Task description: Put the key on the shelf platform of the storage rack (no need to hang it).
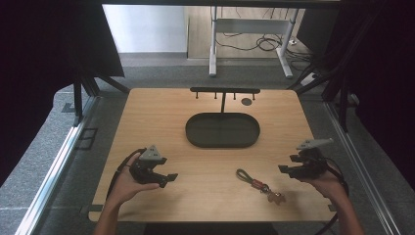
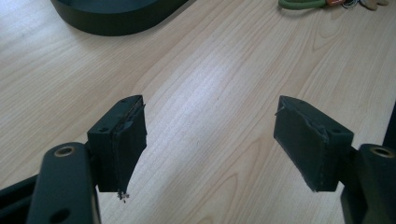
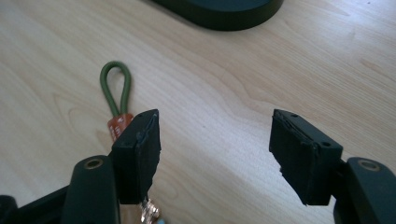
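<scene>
The green cord-loop keychain with orange band and metal keys [image 1: 258,185] seems light and floppy; best pinched at the band; right gripper [image 1: 288,170] and left gripper [image 1: 166,180] stand open, empty.

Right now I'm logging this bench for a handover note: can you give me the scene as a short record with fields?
surface: wooden table
keychain: green loop keychain lying flat near the front edge, untouched
tray: dark oval tray, centre, nothing seen in it
rack: black peg rack behind the tray
left tool: open, nothing between its jaws
right tool: open, nothing held, right of the keychain
</scene>
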